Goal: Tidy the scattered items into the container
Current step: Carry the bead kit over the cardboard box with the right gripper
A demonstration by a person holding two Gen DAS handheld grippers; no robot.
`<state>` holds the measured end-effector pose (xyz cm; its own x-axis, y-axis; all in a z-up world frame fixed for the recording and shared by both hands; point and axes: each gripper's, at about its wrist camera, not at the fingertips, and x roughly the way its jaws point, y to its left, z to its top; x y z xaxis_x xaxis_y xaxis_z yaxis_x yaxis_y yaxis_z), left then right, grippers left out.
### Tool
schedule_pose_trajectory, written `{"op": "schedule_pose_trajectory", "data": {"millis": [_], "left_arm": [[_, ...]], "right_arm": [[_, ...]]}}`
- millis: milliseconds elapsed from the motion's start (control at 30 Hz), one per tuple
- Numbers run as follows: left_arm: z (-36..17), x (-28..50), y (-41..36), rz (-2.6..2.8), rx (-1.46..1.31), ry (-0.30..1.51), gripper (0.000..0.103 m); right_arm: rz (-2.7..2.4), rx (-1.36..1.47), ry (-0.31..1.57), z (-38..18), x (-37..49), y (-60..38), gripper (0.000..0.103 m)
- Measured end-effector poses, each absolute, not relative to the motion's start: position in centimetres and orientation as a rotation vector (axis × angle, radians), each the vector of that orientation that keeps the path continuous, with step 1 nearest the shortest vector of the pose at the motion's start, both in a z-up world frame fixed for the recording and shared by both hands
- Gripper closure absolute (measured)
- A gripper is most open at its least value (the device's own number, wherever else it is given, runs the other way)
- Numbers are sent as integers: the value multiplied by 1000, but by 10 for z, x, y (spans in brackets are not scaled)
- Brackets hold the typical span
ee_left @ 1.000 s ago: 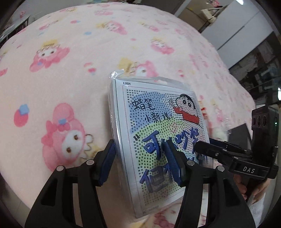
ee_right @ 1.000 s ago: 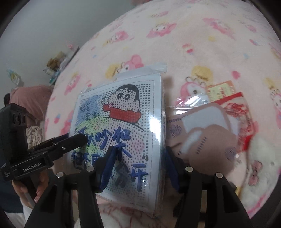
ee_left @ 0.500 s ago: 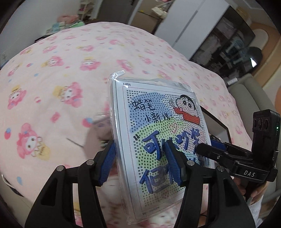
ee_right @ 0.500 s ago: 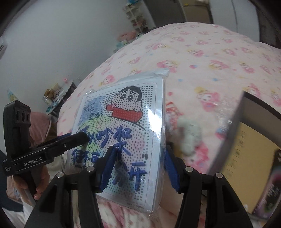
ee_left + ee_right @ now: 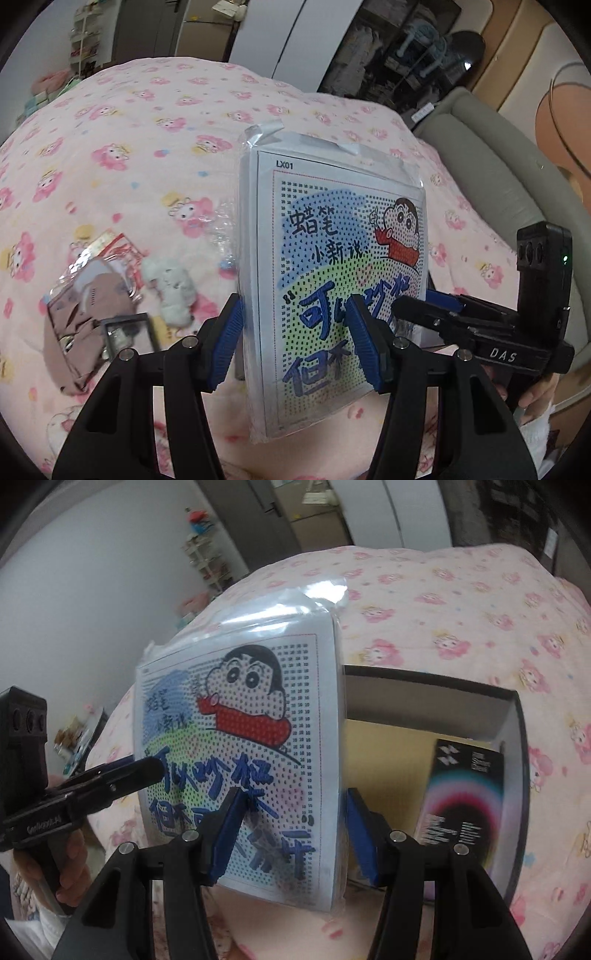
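A flat plastic-wrapped craft pack (image 5: 332,258) with a cartoon boy and blue lettering hangs in the air above the pink bed, held from both sides. My left gripper (image 5: 295,343) is shut on its lower left part, one pad behind it and one on its face. My right gripper (image 5: 291,830) is shut on the pack's (image 5: 240,738) lower right edge. Each gripper also shows in the other's view: the right gripper (image 5: 424,306) and the left gripper (image 5: 147,768). The black container (image 5: 521,775) lies open on the bed just behind and right of the pack, with a dark rainbow-ringed box (image 5: 465,805) inside.
On the blanket to the left lie a brown mask packet (image 5: 85,314), a white plush toy (image 5: 170,291), a red and yellow packet (image 5: 110,243), clear crinkled wrap (image 5: 221,229) and a small black-framed item (image 5: 127,334). A grey padded edge (image 5: 498,147) borders the bed on the right.
Both grippers have lifted the pack and carried it across the bed. The black container has come into the right wrist view, and the scattered items now lie off to the left.
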<state>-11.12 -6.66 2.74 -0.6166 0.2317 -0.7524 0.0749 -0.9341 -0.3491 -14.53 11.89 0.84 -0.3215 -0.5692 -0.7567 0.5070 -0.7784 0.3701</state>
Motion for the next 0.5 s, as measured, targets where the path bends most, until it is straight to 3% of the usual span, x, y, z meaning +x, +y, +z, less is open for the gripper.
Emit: {"op": "schedule_pose_trajectory", "data": {"millis": [300,500], "left_arm": [[-7,-164,-23,2612,-1467,-468,46],[-34,-191,-16,2542,-1559,-520,46]], "right_arm": [[-2178,1299,-270,-27,-178,172,51],[-2182,1394,-288,-53,-204,178,51]]}}
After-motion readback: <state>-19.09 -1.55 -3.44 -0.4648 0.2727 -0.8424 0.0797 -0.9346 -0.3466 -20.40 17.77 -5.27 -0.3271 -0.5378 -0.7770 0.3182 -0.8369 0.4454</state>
